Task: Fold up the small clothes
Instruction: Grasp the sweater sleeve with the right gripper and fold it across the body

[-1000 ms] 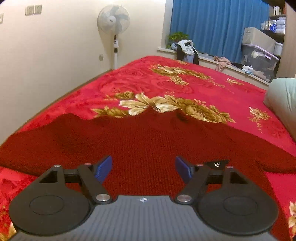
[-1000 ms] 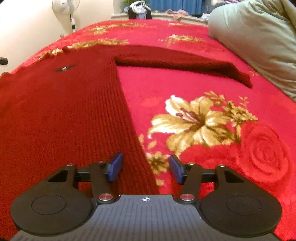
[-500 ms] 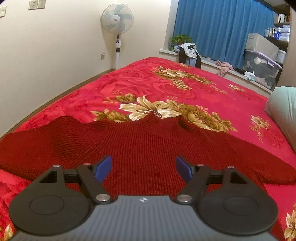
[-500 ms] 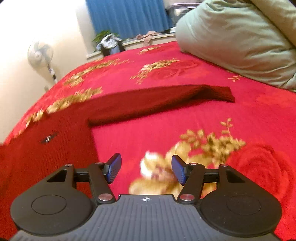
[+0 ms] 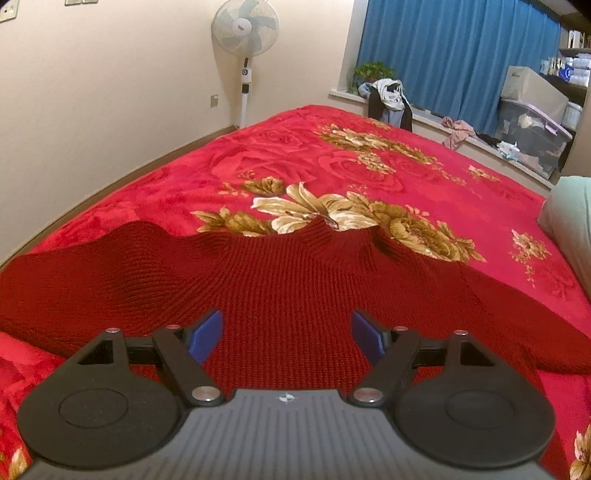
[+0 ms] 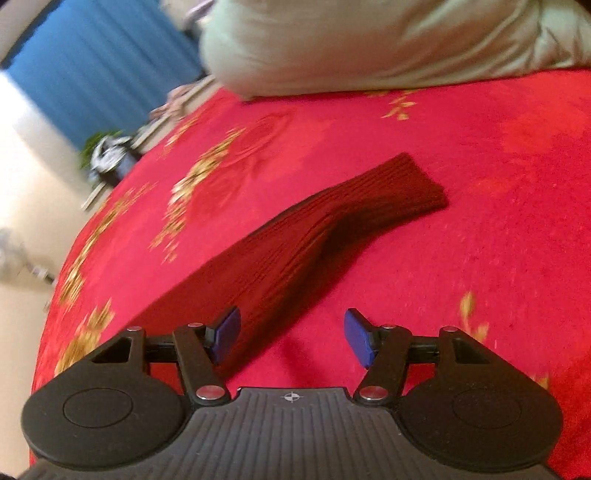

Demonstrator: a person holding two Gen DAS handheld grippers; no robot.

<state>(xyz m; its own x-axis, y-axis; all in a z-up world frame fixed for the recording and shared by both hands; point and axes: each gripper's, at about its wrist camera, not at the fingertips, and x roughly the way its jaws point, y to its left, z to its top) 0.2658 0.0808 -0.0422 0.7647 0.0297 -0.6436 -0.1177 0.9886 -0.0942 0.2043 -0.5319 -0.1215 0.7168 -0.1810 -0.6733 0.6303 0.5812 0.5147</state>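
Observation:
A dark red knitted sweater [image 5: 280,280] lies spread flat on the red flowered blanket [image 5: 332,162], its collar at the far edge and sleeves running out left and right. My left gripper [image 5: 286,336] is open and empty, hovering over the sweater's body. In the right wrist view one sleeve [image 6: 325,236] stretches away to its cuff at the upper right. My right gripper [image 6: 291,336] is open and empty, just above the near part of that sleeve, with its left blue pad over the knit.
A pale green pillow or duvet [image 6: 369,40] lies beyond the sleeve and shows at the right edge in the left wrist view [image 5: 572,221]. A standing fan [image 5: 245,33], a windowsill with clothes [image 5: 388,99] and storage boxes [image 5: 532,122] stand past the bed.
My right gripper has swung from the sweater's side hem toward the right sleeve and tilted; the view is blurred. My left gripper has risen and drawn back slightly over the sweater.

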